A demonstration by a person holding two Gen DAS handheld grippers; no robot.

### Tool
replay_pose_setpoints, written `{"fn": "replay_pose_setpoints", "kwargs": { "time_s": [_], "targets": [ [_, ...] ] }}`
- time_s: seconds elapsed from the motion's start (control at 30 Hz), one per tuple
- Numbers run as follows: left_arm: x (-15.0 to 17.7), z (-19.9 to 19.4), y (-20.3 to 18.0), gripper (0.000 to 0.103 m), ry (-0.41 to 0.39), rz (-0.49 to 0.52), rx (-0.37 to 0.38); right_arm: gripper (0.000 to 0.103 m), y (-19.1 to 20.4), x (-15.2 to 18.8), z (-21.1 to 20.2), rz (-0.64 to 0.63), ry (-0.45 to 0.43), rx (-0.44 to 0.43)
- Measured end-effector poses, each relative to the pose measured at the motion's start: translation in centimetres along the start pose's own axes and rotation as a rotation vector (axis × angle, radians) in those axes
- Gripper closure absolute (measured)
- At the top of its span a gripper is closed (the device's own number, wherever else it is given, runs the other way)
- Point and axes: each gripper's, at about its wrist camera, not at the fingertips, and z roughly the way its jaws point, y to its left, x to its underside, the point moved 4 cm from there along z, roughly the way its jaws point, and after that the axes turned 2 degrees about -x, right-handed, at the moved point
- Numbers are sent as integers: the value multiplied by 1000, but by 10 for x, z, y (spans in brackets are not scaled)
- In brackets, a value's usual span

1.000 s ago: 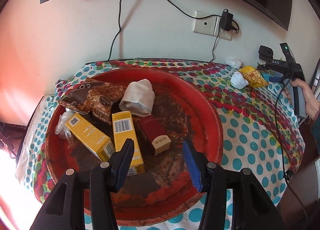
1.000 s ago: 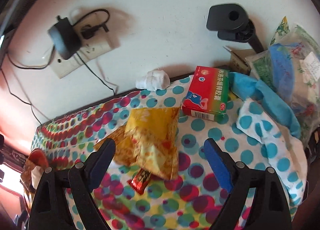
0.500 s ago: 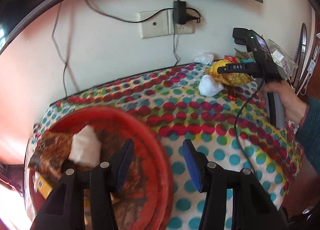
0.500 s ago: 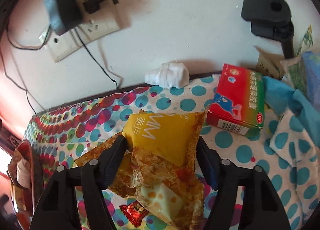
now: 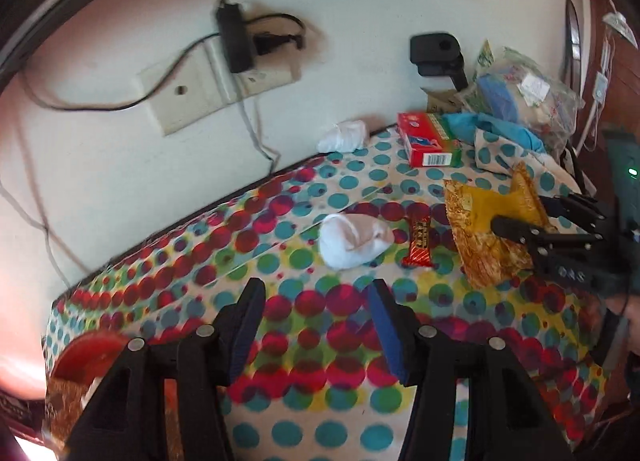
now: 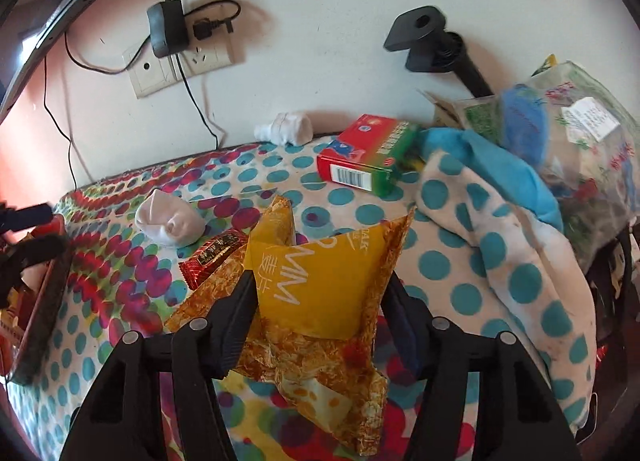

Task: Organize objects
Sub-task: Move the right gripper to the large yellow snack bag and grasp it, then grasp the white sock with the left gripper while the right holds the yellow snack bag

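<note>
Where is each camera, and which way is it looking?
Left wrist: sits on the open left gripper, looks across the dotted tablecloth toward the wall; the right gripper shows at right.
Right wrist: sits on the right gripper, which grips the yellow crinkly snack bag.
Both show the rolled white sock.

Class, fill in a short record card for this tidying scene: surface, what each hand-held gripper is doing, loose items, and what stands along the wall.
Surface: polka-dot tablecloth
Right hand-held gripper: closed around the yellow snack packet
Left hand-held gripper: open, empty, above the cloth
Loose items: white rolled sock, red candy bar, red and green box
By the wall: second white bundle, wall socket with black charger
Far left: red tray, partly seen
</note>
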Motion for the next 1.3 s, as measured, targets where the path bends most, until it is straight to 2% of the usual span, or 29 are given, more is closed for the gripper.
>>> {"fn": "replay_pose_setpoints", "kwargs": {
  "time_s": [0.07, 0.13, 0.17, 0.27, 0.33, 0.43, 0.53, 0.63, 0.7, 0.8, 0.9, 0.97, 1.03, 1.07, 1.1, 1.13, 1.3],
  "targets": [
    [-8, 18, -9, 48, 30, 23, -2, 45, 31, 3, 14, -12, -12, 14],
    [-14, 36, -15, 48, 66, 32, -19, 46, 44, 6, 21, -36, -15, 24],
    [-17, 43, -17, 48, 75, 25, -19, 46, 68, 10, 29, -45, -22, 28],
    [-22, 61, -16, 48, 102, -36, -17, 46, 86, 15, 33, -90, -15, 33],
    [-26, 71, -11, 48, 105, -99, -10, 46, 131, 17, 52, -114, -12, 46],
    [-33, 84, -8, 48, 109, -176, 35, 45, 153, 20, 64, -128, -1, 54],
    [-39, 90, -4, 48, 77, -234, 74, 42, 162, 23, 78, -122, 58, 24],
    [-44, 95, -1, 48, 64, -279, 100, 41, 170, 25, 84, -114, 72, 5],
    [-45, 99, -2, 58, 70, -313, 134, 39, 177, 27, 89, -111, 83, -1],
    [-44, 95, -3, 65, 48, -304, 119, 36, 186, 31, 102, -77, 143, -55],
    [-41, 90, -2, 70, 33, -297, 121, 35, 193, 32, 105, -86, 142, -60],
    [-37, 88, 1, 71, 34, -315, 142, 31, 202, 32, 109, -106, 151, -52],
    [-35, 85, 3, 72, 34, -318, 144, 20, 214, 33, 114, -140, 164, -41],
    [-34, 84, 2, 72, 33, -312, 143, 3, 226, 35, 119, -171, 179, -38],
    [-33, 82, 2, 72, 32, -304, 137, 0, 233, 39, 122, -209, 203, -31],
    [-31, 80, 1, 72, 32, -297, 137, 0, 238, 39, 124, -228, 205, -16],
    [-20, 60, 1, 73, 9, -294, 146, 0, 241, 39, 127, -221, 207, -48]
  ]
}}
